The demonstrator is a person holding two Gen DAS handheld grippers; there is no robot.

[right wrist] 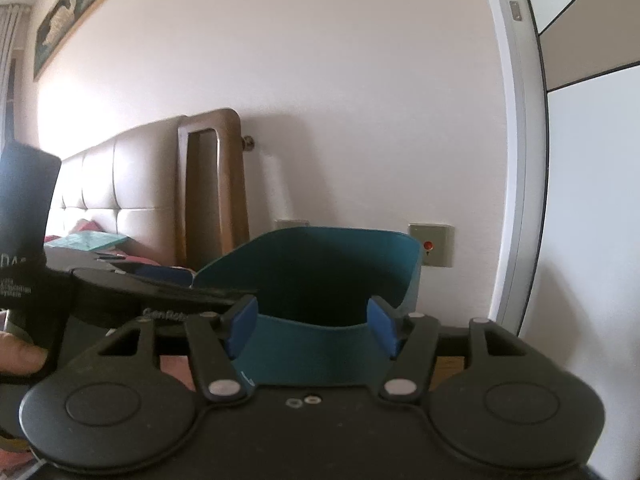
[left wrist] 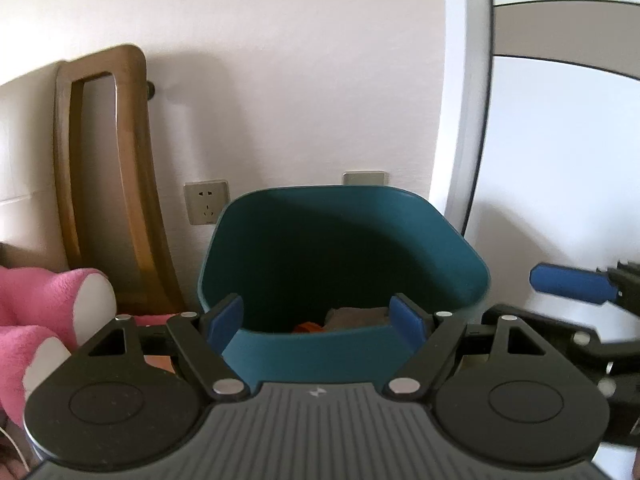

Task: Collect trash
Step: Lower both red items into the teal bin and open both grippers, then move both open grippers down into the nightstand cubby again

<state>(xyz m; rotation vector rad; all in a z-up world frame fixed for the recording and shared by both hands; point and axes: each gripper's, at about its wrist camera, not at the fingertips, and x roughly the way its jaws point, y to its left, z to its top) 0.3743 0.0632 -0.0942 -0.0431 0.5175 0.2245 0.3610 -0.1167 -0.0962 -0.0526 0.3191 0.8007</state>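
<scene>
A teal waste bin [left wrist: 320, 344] stands against the wall, straight ahead in both wrist views. At its bottom lie a grey-brown wad [left wrist: 356, 316] and an orange scrap [left wrist: 308, 326]. My left gripper [left wrist: 319, 318] hovers over the near rim, open, with nothing between its blue pads [left wrist: 226, 320]. The right gripper [right wrist: 314, 326] also stands open above the bin [right wrist: 320, 344], its pads bare. A blue finger of the right gripper [left wrist: 572, 282] shows at the right of the left wrist view. The left gripper's body [right wrist: 120, 292] crosses the left of the right wrist view, held by a hand [right wrist: 20, 354].
A wooden chair back [left wrist: 108, 184] leans on the wall left of the bin. A pink and white plush toy [left wrist: 52, 320] lies at the lower left. Wall sockets [left wrist: 206, 202] sit behind the bin. A padded headboard [right wrist: 120, 200] and a white door frame [right wrist: 520, 160] bound the space.
</scene>
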